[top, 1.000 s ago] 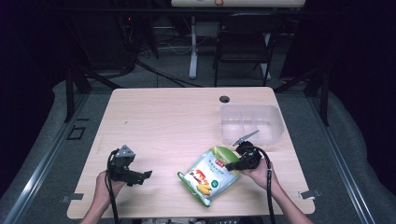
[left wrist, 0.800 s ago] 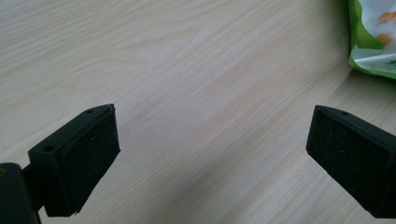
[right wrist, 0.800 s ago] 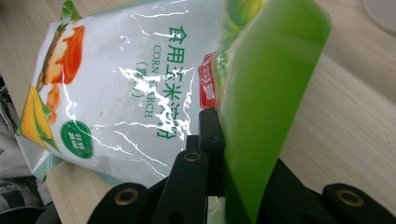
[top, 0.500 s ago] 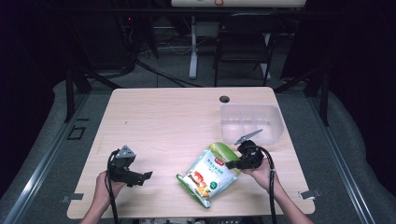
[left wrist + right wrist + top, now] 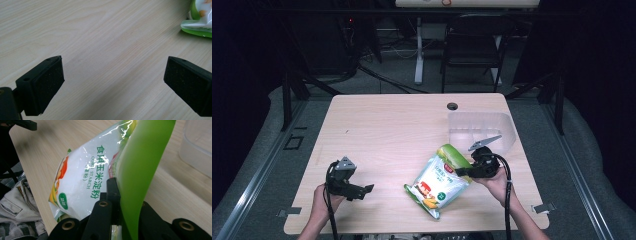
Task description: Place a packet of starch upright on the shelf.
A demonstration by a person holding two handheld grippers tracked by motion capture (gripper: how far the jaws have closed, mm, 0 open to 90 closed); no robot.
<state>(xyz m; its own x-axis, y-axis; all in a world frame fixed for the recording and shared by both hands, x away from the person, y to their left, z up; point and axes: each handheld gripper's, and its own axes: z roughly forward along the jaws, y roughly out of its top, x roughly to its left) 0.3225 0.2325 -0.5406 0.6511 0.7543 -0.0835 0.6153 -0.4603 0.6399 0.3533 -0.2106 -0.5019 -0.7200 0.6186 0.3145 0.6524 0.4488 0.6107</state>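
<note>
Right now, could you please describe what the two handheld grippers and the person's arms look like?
Both are black. The left gripper has two blocky jaws faced with flat, speckled dark pads. The right gripper has round brass-coloured fittings set in its jaw arms. Each carries a grey three-cornered plate on top and trails a black cable back along the forearm. No sleeves reach the forearms in the high view.

Glossy plastic starch bag (image 5: 82, 182); matt pale wood-grain table (image 5: 387, 130); translucent, probably plastic, container (image 5: 482, 127).
</note>
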